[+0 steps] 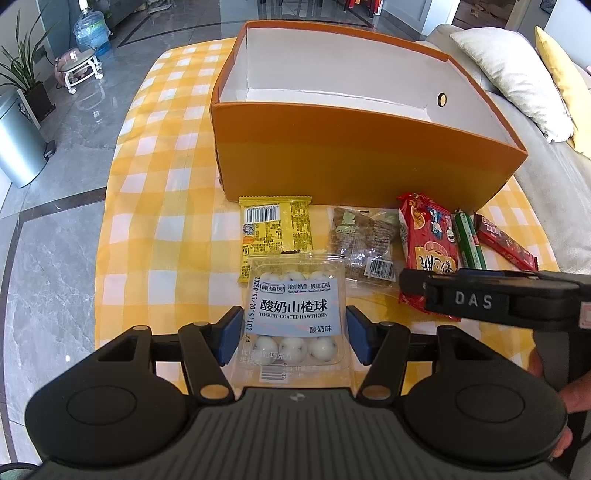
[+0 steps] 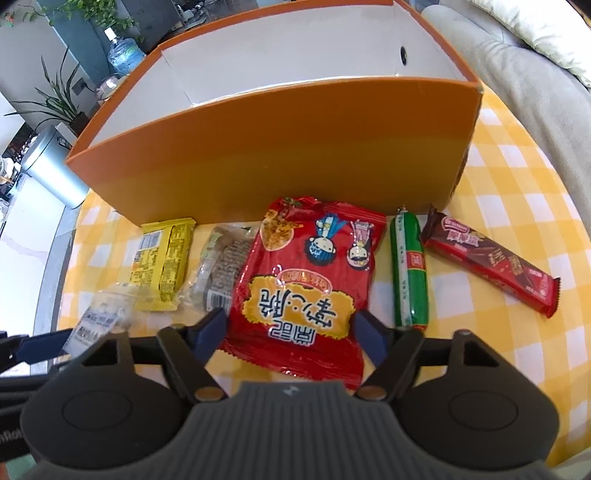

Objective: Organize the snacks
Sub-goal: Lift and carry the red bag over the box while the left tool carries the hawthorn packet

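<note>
My left gripper (image 1: 294, 332) is shut on a clear pack of yogurt-coated hawthorn balls (image 1: 293, 310), one blue pad against each side. My right gripper (image 2: 291, 328) straddles a red snack bag (image 2: 306, 280) that lies flat on the checked cloth, its pads against the bag's two edges. Behind the snacks stands an empty orange box (image 1: 354, 162) with a white inside. In front of it lie a yellow packet (image 1: 273, 229), a clear brown-snack packet (image 1: 365, 236), a green sausage stick (image 2: 408, 269) and a dark red bar (image 2: 491, 262). The right gripper's black body (image 1: 480, 299) covers the red bag's near end.
The yellow-and-white checked cloth (image 1: 166, 206) covers a small table. A grey sofa with cushions (image 1: 517, 74) runs along the right. On the tiled floor to the left are a metal bin (image 1: 18, 144), a plant and a water bottle (image 1: 90, 29).
</note>
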Motion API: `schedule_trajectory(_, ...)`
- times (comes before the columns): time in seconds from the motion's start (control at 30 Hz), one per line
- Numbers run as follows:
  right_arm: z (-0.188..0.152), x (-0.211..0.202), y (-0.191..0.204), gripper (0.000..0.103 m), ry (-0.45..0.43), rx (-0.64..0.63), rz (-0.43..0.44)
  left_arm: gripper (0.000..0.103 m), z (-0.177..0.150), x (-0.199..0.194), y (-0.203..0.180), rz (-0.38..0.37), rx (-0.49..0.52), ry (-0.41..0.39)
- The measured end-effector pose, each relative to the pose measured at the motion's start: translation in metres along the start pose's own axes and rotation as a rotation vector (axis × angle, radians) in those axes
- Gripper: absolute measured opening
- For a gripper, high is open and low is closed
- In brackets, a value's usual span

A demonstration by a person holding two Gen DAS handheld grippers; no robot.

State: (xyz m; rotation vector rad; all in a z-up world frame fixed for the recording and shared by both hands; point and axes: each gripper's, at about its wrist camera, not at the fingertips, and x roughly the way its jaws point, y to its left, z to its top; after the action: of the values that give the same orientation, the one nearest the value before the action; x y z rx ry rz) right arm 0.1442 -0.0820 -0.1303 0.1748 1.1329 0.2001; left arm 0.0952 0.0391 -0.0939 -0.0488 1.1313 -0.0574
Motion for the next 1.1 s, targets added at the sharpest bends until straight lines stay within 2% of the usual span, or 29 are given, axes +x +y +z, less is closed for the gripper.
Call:
schedule_trajectory(0.03, -0.003, -0.004, -0.001, 0.055, -0.004, -0.007, 0.009, 0.067, 0.000, -0.001, 0.000, -0.001, 0.001, -0.001)
schedule_trajectory(0.07, -0.005, -0.007, 0.000, 0.052, -0.005, -0.015, 0.022, 0.067, 0.000, -0.002, -0.001, -0.001, 0.001, -0.004)
schedule_trajectory(0.13, -0.009, -0.013, -0.002, 0.018, 0.008, -0.020, 0.045, 0.067, 0.001, -0.005, -0.002, -0.001, 0.002, -0.010)
schedule_trajectory(0.37, -0.020, -0.017, -0.013, 0.014, 0.051, -0.021, 0.023, 0.067, -0.001, -0.015, -0.003, 0.003, 0.004, -0.022)
schedule_trajectory(0.47, -0.025, -0.025, -0.022, 0.008, 0.079, -0.025, 0.003, 0.067, -0.001, -0.014, -0.003, 0.002, -0.001, -0.019)
schedule_trajectory(0.6, -0.036, -0.032, -0.040, 0.001, 0.146, 0.023, 0.025, 0.067, -0.001, -0.015, -0.006, -0.005, -0.002, -0.017)
schedule_trajectory(0.7, -0.041, -0.043, -0.047, 0.011, 0.120, 0.029, 0.044, 0.067, -0.002, -0.015, -0.008, -0.011, -0.004, -0.016)
schedule_trajectory(0.8, -0.040, -0.050, -0.042, 0.045, 0.057, -0.017, 0.030, 0.067, -0.002, -0.014, -0.008, -0.015, -0.009, -0.011)
schedule_trajectory(0.87, -0.036, -0.052, -0.034, 0.049, 0.011, -0.095, 0.009, 0.067, -0.002, -0.013, -0.008, -0.018, -0.009, -0.009)
schedule_trajectory(0.93, -0.033, -0.052, -0.024, 0.068, -0.026, -0.199, -0.009, 0.067, -0.002, -0.012, -0.007, -0.019, -0.011, -0.004)
schedule_trajectory(1.03, -0.027, -0.046, -0.016, 0.074, -0.038, -0.346, -0.024, 0.067, -0.002, -0.009, -0.005, -0.023, -0.020, 0.002)
schedule_trajectory(1.1, -0.019, -0.036, -0.015, 0.075, 0.004, -0.362, 0.003, 0.067, -0.001, -0.008, -0.004, -0.028, -0.024, 0.005)
